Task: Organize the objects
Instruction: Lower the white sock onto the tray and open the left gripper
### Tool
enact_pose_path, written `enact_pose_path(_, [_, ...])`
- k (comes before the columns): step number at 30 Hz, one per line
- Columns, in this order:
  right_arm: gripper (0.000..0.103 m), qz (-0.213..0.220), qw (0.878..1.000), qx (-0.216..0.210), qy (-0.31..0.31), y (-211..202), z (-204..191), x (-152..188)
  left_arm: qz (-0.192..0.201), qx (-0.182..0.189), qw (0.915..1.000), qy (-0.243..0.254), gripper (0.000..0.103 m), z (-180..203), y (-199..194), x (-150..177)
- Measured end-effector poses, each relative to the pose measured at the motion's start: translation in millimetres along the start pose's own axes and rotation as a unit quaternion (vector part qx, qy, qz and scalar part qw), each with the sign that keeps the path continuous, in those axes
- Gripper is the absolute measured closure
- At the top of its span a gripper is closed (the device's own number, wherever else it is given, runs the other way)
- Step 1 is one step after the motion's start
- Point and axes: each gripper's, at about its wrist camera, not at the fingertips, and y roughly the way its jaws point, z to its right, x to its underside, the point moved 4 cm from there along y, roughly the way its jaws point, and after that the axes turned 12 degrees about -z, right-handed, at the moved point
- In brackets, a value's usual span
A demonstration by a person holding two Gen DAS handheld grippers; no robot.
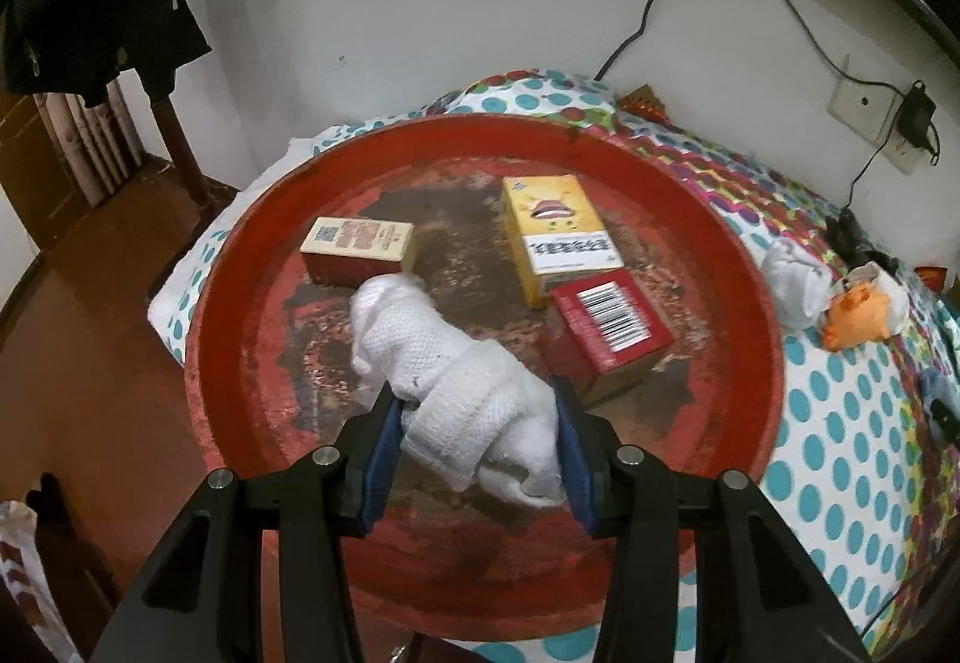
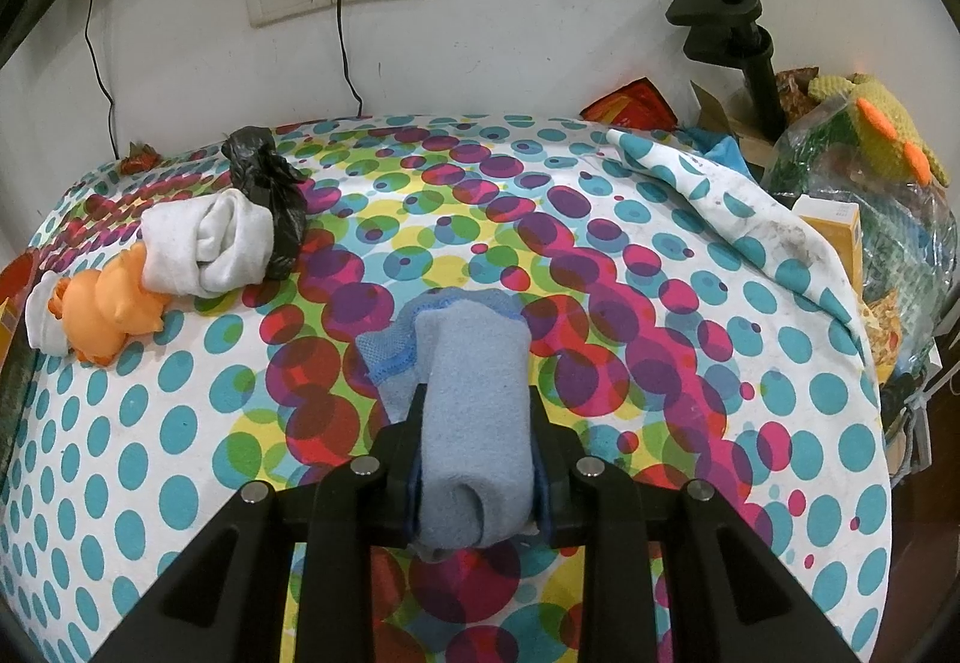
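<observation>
My left hand-held gripper (image 1: 477, 411) holds a rolled white sock (image 1: 444, 363) above the worn red tray (image 1: 744, 303), its pads clamped on the roll's sides. Three boxes lie in the tray — a tan one (image 1: 360, 243), a yellow one (image 1: 555, 228) and a red one (image 1: 612, 321). My right hand-held gripper (image 2: 477, 411) grips a rolled blue sock (image 2: 474, 393) over the dotted bedspread (image 2: 660, 333) — another white sock (image 2: 204, 249) and an orange toy (image 2: 111, 312) lie near its far-left edge.

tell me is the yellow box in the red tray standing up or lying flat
Lying flat. The yellow box rests on its broad side on the red tray, printed face up.
</observation>
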Motion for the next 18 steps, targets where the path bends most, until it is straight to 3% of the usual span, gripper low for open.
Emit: enact_pose_path(18, [0.075, 0.0, 1.0, 0.012, -0.012, 1, 1, -3, 0.0, -0.019, 0.9996, 0.021, 0.059, -42, 20, -12])
